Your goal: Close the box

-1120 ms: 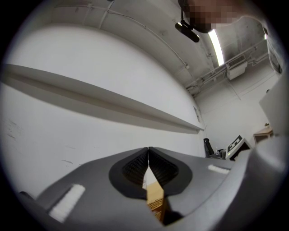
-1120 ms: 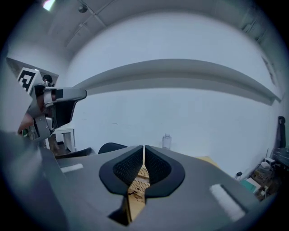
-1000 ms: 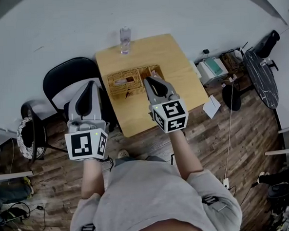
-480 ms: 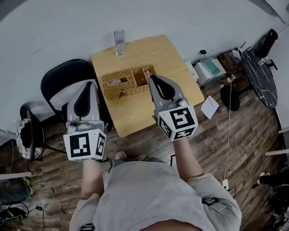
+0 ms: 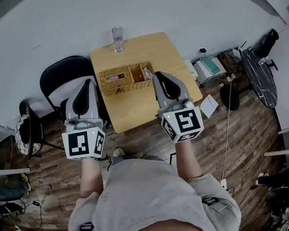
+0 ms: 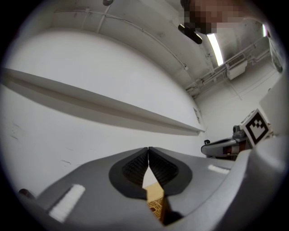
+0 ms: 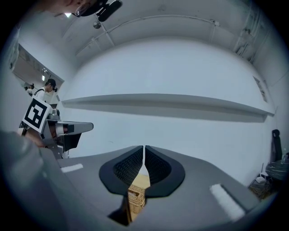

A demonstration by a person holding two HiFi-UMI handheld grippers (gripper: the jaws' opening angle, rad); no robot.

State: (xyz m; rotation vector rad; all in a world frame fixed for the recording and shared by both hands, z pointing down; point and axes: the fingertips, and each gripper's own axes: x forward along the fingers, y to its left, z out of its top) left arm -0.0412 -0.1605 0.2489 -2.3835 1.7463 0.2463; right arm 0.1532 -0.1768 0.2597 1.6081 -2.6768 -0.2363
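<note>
Box point(image 5: 126, 77) on counter point(image 5: 145, 49), long axis left-right, below and between left gripper point(image 5: 88, 83) and right gripper point(image 5: 158, 76), nearer right; fingers point(image 6: 135, 168) closed, empty.

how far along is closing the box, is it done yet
Done, it seems: the wicker box on the table has a woven lid lying flat over its larger left part. Its small right compartment shows an open top; whether that takes a lid I cannot tell. In hand: nothing. The left gripper and right gripper are shut, empty, clear of the box. Left: probably nothing.
</note>
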